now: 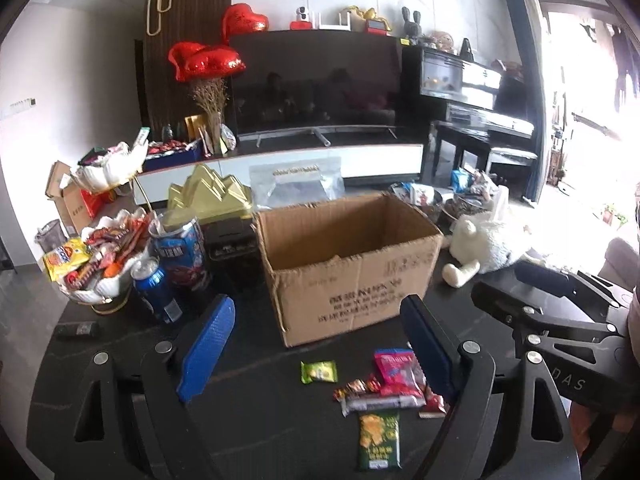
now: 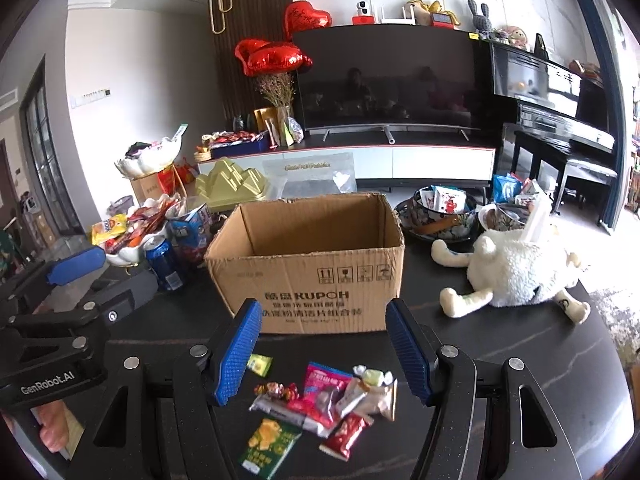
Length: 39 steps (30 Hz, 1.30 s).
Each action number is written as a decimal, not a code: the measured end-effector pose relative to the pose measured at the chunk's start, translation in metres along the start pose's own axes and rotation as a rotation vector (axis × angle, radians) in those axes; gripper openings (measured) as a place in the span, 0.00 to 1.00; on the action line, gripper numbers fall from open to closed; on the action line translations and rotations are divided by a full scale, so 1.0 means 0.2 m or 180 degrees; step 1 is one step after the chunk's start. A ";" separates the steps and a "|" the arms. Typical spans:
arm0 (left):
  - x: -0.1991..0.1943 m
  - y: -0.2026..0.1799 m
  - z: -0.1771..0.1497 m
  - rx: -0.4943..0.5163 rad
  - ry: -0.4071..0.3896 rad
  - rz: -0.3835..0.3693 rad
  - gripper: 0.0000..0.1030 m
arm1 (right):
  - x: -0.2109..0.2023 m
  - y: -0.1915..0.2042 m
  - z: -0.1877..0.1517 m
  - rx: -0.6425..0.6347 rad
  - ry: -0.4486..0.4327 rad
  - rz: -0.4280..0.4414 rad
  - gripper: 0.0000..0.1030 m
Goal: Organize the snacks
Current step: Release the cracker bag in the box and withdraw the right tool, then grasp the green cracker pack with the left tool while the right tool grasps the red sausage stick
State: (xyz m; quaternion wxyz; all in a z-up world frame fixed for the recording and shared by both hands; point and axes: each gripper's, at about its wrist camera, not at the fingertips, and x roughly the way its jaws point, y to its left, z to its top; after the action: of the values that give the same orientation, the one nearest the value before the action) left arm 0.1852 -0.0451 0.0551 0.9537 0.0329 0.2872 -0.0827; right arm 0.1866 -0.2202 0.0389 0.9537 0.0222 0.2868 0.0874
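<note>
An open, empty cardboard box stands on the dark table. In front of it lies a loose pile of snack packets: a pink packet, a small green packet, a dark green chip bag, a red packet and wrapped candies. My left gripper is open and empty, above the table left of the pile. My right gripper is open and empty, just above the pile.
A white bowl of snacks, a blue can and a blue bag stand left of the box. A white plush toy and a patterned bowl of packets lie to its right. A TV stand is behind.
</note>
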 end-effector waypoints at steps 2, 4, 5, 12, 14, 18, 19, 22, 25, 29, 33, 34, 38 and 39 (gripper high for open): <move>-0.01 -0.02 -0.04 -0.0001 0.0040 -0.0038 0.83 | -0.03 -0.01 -0.04 0.0031 -0.0017 -0.0013 0.63; -0.01 -0.04 -0.08 0.0011 0.0083 -0.0081 0.83 | -0.05 -0.02 -0.08 0.0069 -0.0028 -0.0029 0.64; -0.01 -0.06 -0.10 0.0020 0.0104 -0.0092 0.83 | -0.06 -0.04 -0.10 0.0101 -0.0028 -0.0036 0.64; -0.01 -0.13 -0.24 0.0125 0.0144 -0.0016 0.83 | -0.03 -0.10 -0.24 0.0235 0.0105 -0.0043 0.63; 0.00 -0.14 -0.27 0.0156 0.0164 0.0007 0.83 | -0.02 -0.11 -0.29 0.0242 0.0158 -0.0060 0.63; 0.03 -0.16 -0.34 0.0193 0.0241 0.0005 0.83 | 0.01 -0.15 -0.36 0.0341 0.0243 -0.0060 0.64; 0.04 -0.16 -0.35 0.0192 0.0270 -0.0010 0.83 | 0.02 -0.15 -0.38 0.0371 0.0273 -0.0042 0.64; 0.08 -0.16 -0.41 0.0147 0.0382 -0.0085 0.82 | 0.05 -0.17 -0.44 0.0440 0.0337 -0.0009 0.63; 0.12 -0.16 -0.47 0.0086 0.0488 -0.0131 0.82 | 0.10 -0.17 -0.50 0.0453 0.0411 -0.0017 0.63; 0.20 -0.17 -0.54 0.0030 0.0653 -0.0213 0.82 | 0.16 -0.18 -0.54 0.0502 0.0525 -0.0023 0.63; 0.27 -0.19 -0.59 0.0041 0.0774 -0.0277 0.79 | 0.23 -0.20 -0.58 0.0500 0.0656 -0.0054 0.61; 0.28 -0.20 -0.60 0.0045 0.0792 -0.0290 0.78 | 0.25 -0.20 -0.59 0.0503 0.0701 -0.0052 0.58; 0.34 -0.20 -0.65 0.0024 0.0910 -0.0379 0.72 | 0.30 -0.20 -0.63 0.0547 0.0839 0.0002 0.55; 0.36 -0.20 -0.66 0.0008 0.0956 -0.0407 0.71 | 0.32 -0.20 -0.64 0.0540 0.0868 0.0004 0.54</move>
State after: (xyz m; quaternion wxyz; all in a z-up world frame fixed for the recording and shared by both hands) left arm 0.1655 -0.0797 -0.0956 0.8928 0.0278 0.4279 -0.1378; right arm 0.1747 -0.2492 -0.1053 0.9006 0.0908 0.4199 0.0656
